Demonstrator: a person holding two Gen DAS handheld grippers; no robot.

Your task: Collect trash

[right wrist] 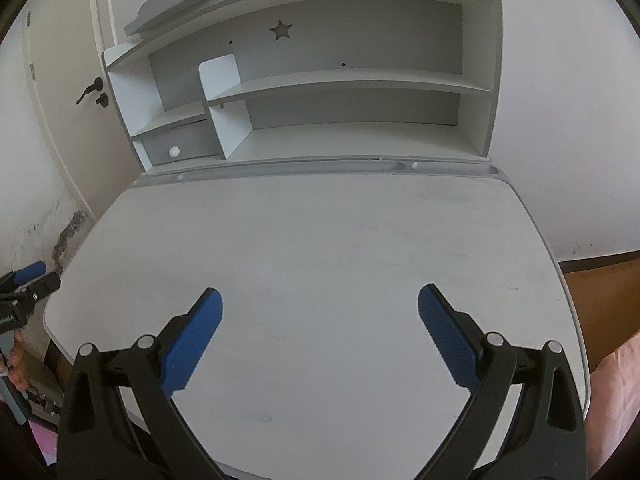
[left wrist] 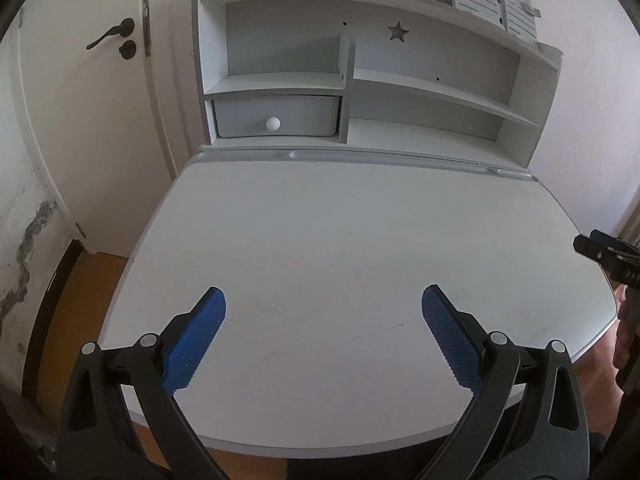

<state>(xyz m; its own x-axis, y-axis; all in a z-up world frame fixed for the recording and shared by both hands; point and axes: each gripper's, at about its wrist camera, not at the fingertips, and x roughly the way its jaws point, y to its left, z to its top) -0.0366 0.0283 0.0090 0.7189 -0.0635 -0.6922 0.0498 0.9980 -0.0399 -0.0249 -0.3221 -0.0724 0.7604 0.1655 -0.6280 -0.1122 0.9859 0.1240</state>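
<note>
No trash shows in either view. My left gripper (left wrist: 323, 300) is open and empty, held above the near part of a white desk top (left wrist: 320, 232). My right gripper (right wrist: 320, 300) is open and empty above the same desk top (right wrist: 320, 240). The tip of the right gripper shows at the right edge of the left wrist view (left wrist: 596, 250). The tip of the left gripper shows at the left edge of the right wrist view (right wrist: 30, 278).
A white shelf unit (left wrist: 400, 80) stands at the back of the desk, with a small drawer with a white knob (left wrist: 273, 123). A white door with a dark handle (left wrist: 112, 34) is at the left. Wooden floor (left wrist: 80, 304) lies left of the desk.
</note>
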